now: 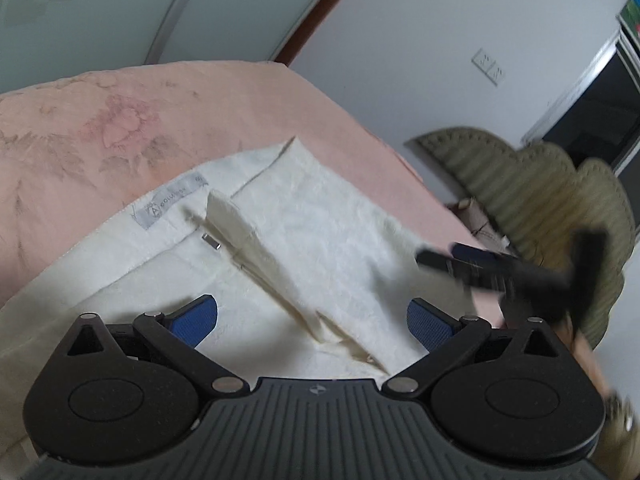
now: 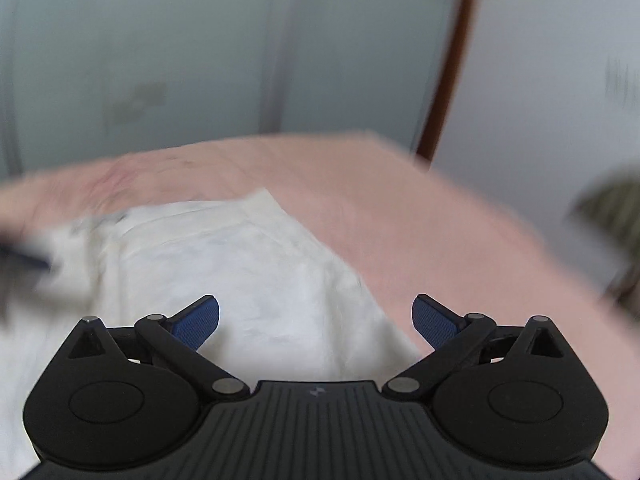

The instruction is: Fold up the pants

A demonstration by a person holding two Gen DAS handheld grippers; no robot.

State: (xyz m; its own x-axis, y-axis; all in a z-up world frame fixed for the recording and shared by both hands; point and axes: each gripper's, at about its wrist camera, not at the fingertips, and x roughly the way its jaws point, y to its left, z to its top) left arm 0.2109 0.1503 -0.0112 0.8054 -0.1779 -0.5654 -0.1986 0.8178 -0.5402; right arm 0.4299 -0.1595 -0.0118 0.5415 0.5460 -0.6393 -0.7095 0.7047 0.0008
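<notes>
Black ribbed plastic fills the bottom of both wrist views, where each tool's body sits closest to the lens. From it the left gripper (image 1: pixel 312 322) spreads its two blue-padded fingers (image 1: pixel 196 320) wide apart, with nothing between them, hanging above cloth without touching it. The right gripper (image 2: pixel 316 322) stands just as wide, its jaws empty over the same cloth; its view is blurred. In the left wrist view the right gripper shows again as a dark, smeared shape at the right edge of the garment, too blurred to read its jaws there.

Under both tools lie the cream-white textured fabric pants (image 1: pixel 280 240), spread flat with the waistband at the far end. A folded flap runs slantwise down the middle, a small metal clasp (image 1: pixel 211 241) sits beside it, and a grey sewn label (image 1: pixel 172 202) lies inside the waistband.

The pants rest on a pale pink bedspread with a faded flower print (image 1: pixel 120 128), which reaches past them to the far edge. Beyond it come an olive-green ribbed scalloped cushion (image 1: pixel 540 188) at the right, a white wall with a double wall socket (image 1: pixel 489 65), and pale sliding panels (image 1: pixel 120 8).
</notes>
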